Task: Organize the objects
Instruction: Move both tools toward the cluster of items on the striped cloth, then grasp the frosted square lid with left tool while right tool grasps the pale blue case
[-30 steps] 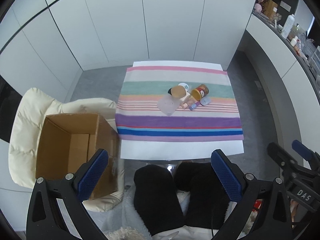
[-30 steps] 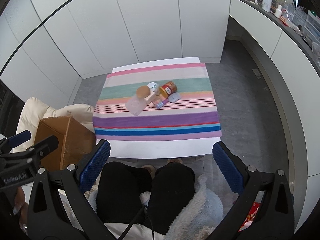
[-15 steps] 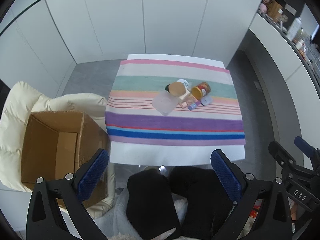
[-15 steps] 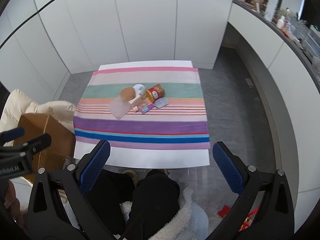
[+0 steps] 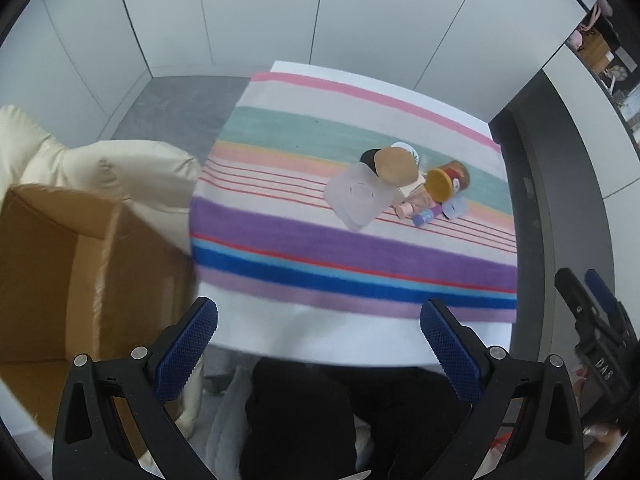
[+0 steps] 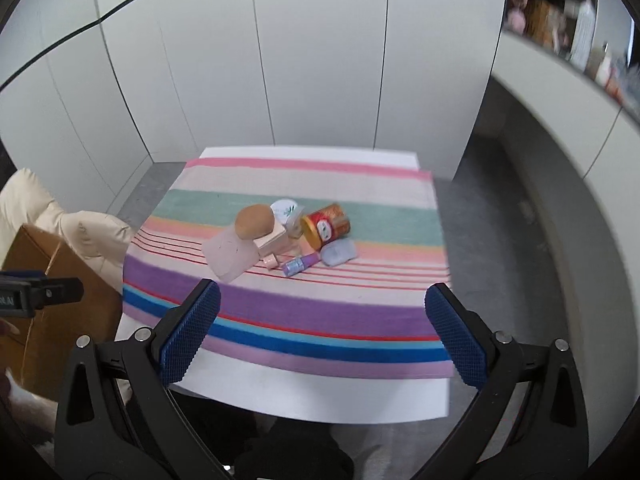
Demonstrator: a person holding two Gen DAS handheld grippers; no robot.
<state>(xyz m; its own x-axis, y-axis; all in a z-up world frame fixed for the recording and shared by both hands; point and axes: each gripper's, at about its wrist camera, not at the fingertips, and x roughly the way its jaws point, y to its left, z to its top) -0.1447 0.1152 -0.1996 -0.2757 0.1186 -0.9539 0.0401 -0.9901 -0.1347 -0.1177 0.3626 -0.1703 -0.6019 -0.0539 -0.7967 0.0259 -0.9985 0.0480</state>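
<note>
White cabinet panels back a white tabletop point(image 6: 304, 396) that carries a striped cloth point(image 6: 320, 316). Left gripper point(image 5: 318, 340): fingers point(image 5: 186, 346) spread wide apart, nothing between them, held over the near tabletop edge. Right gripper point(image 6: 320, 332): fingers point(image 6: 456, 340) likewise spread wide, empty, over the near stripes of the cloth.

Objects to organize lie in one tight cluster at mid-cloth, beyond both finger pairs and clear of them – right of centre in the left wrist view, roughly centred in the right wrist view. Count, as far as can be resolved:
- 1 frosted pale container point(image 6: 230, 254), nearest the fingers
- 1 brown round cap point(image 6: 254, 221) just behind it, touching
- 1 white round lid with green print point(image 6: 285, 208) at the rear
- 1 red can with yellow lid point(image 6: 326, 225), lying on its side
- 1 small purple tube point(image 6: 301, 264)
- 1 pale blue case point(image 6: 339, 252) beside the tube
- pinkish box and small pink pieces under the cap – number cannot be told

One open cardboard box point(image 5: 60, 280) sits left of the tabletop on a cream padded seat point(image 5: 120, 168). Dark-clothed legs point(image 5: 304, 416) show below the left fingers.
</note>
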